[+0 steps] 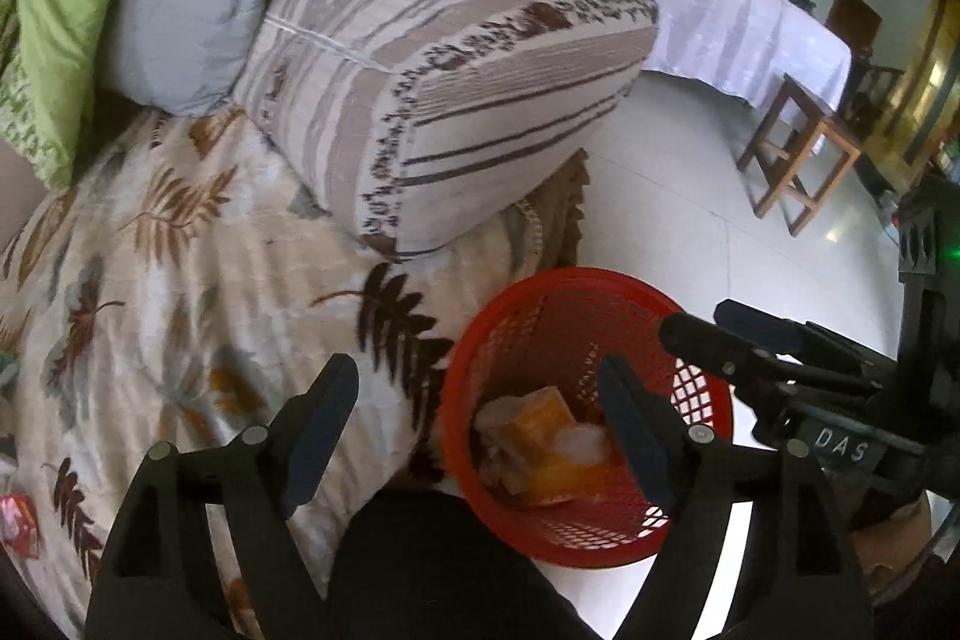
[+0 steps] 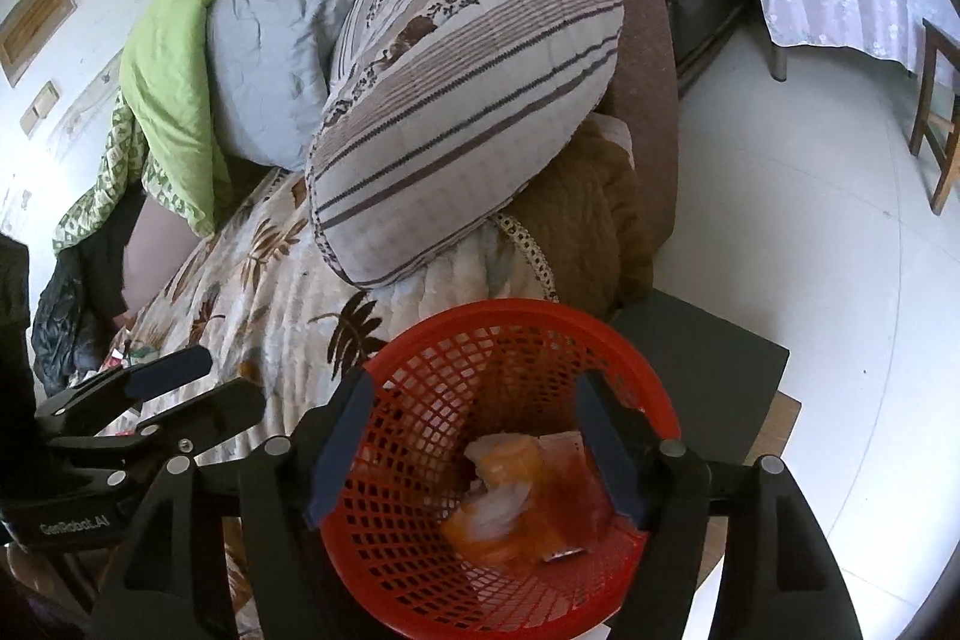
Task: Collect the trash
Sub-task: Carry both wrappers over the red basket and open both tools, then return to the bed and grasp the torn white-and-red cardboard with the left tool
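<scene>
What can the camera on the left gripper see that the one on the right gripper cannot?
Only the left view shows the red wrapper on the bed cover and the whole wooden stool. Only the right view shows the dark clothes heaped by the wall. Both show the red basket with orange and white trash inside, the striped pillow, and both grippers open and empty.

Red plastic mesh basket (image 2: 624,382) on a glossy tiled floor (image 2: 810,232).
</scene>
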`<state>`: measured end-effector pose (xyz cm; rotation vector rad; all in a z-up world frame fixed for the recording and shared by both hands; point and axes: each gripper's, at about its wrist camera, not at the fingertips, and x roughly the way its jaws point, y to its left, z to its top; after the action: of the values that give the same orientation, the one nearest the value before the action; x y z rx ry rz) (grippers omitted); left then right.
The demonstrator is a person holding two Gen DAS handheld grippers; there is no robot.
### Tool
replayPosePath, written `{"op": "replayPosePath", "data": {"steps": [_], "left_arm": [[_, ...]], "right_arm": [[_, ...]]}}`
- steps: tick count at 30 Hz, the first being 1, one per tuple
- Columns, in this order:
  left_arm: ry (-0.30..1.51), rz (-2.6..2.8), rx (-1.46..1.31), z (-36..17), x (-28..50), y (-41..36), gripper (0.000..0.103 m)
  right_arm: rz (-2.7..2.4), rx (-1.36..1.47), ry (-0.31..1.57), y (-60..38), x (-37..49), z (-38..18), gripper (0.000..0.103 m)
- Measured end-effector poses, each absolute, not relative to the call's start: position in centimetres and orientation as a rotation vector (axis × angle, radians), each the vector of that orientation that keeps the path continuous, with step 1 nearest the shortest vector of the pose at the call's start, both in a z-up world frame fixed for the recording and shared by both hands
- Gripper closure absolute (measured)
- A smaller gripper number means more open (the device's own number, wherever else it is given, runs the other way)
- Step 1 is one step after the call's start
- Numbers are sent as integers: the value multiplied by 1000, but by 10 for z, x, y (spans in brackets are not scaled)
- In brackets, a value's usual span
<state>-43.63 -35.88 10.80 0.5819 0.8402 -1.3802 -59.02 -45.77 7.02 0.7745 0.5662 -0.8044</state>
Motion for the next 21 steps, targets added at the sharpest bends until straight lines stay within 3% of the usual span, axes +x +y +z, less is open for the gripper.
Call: {"op": "replayPosePath", "data": {"steps": [10,21], "left_arm": [[771,-1142,574,130,-388,-297,22],[820,-775,427,126,-274,-191,22]], "right_arm": [[-727,703,579,-438,-552,89,30],[-484,603,659,-383,-451,99,30]]}}
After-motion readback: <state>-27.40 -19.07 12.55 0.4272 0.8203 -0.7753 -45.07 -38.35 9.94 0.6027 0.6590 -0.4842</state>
